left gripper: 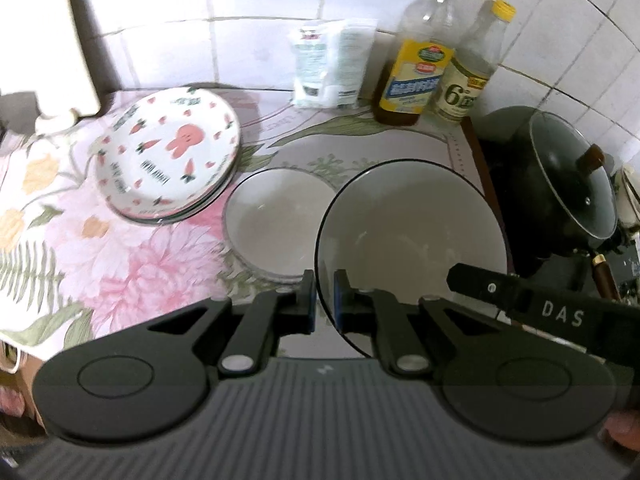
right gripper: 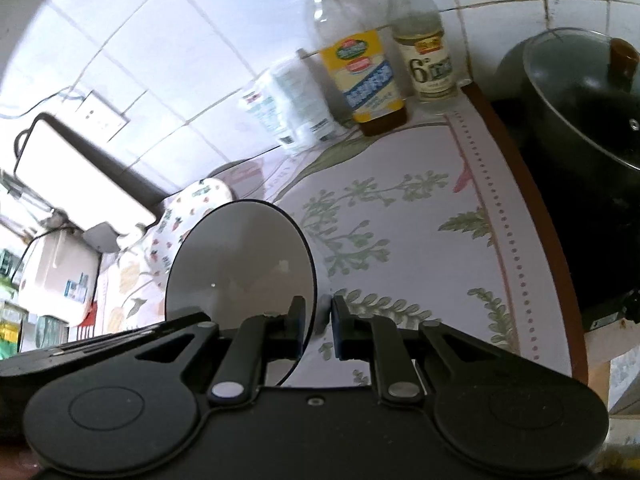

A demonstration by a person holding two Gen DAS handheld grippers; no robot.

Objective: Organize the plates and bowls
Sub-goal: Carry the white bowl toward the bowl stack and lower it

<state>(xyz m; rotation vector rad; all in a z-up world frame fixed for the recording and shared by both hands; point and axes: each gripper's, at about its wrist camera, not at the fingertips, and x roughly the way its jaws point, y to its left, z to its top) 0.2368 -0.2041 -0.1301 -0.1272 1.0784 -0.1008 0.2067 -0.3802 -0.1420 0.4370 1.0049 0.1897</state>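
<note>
Both grippers hold a large white bowl (left gripper: 408, 232) with a dark rim, lifted above the floral tablecloth. My left gripper (left gripper: 324, 300) is shut on its left rim. The right gripper (right gripper: 318, 320) is shut on the opposite rim, with the bowl (right gripper: 240, 264) seen edge-on to its left. In the left wrist view the right gripper's black body (left gripper: 520, 300) reaches in at the bowl's right side. A smaller stack of white bowls (left gripper: 276, 224) rests on the cloth just left of the held bowl. Further left sits a stack of rabbit-and-carrot plates (left gripper: 168, 156).
An oil bottle (left gripper: 424, 60), a vinegar bottle (left gripper: 476, 64) and a white packet (left gripper: 332, 64) stand against the tiled wall. A black pot with a glass lid (left gripper: 560, 176) sits off the table's right edge. A white appliance (right gripper: 80, 176) stands at the far left.
</note>
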